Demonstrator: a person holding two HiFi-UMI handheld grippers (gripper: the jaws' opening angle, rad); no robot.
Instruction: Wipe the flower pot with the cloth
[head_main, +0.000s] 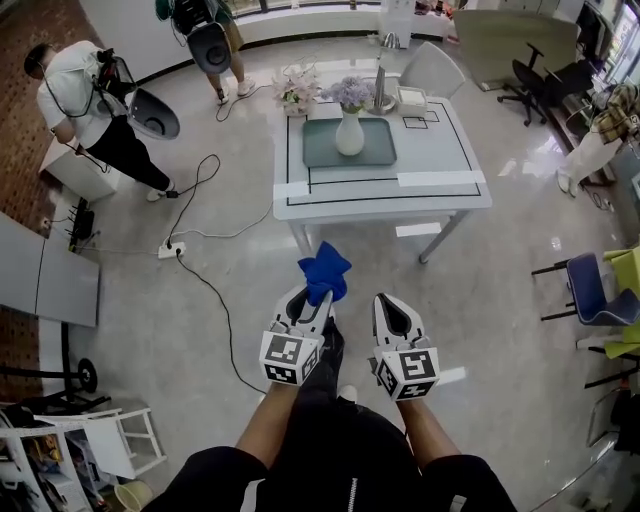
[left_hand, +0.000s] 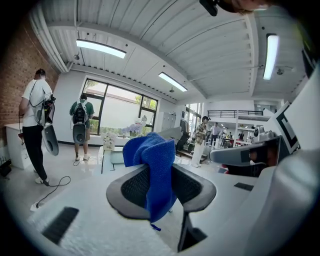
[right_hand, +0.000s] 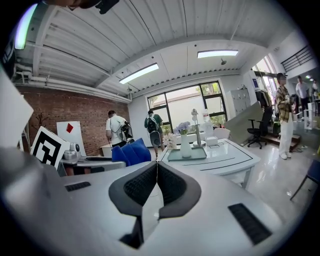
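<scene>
**Person holding a blue cloth, standing back from a desk with a flower pot**

In the head view, a person is standing on a pale floor, facing a white desk (head_main: 440, 195) in the upper centre of the frame. The left gripper (head_main: 318, 298), at lower centre, is pinching a blue cloth (head_main: 325, 272). Its jaws are clamping the cloth's middle, with soft folds bunching above them and a tail hanging below. The right gripper (head_main: 386, 302), just beside it, is holding nothing, its jaws pressing together.

The flower pot (head_main: 349, 133), white and narrow-necked with purple flowers, is standing upright on a grey-green tray (head_main: 320, 150) on the desk, well apart from both grippers. It is likely hard, smooth, slippery and breakable, and tall enough to tip. Steadying its lower body with the free gripper seems wise while the limp cloth is wiping.
</scene>
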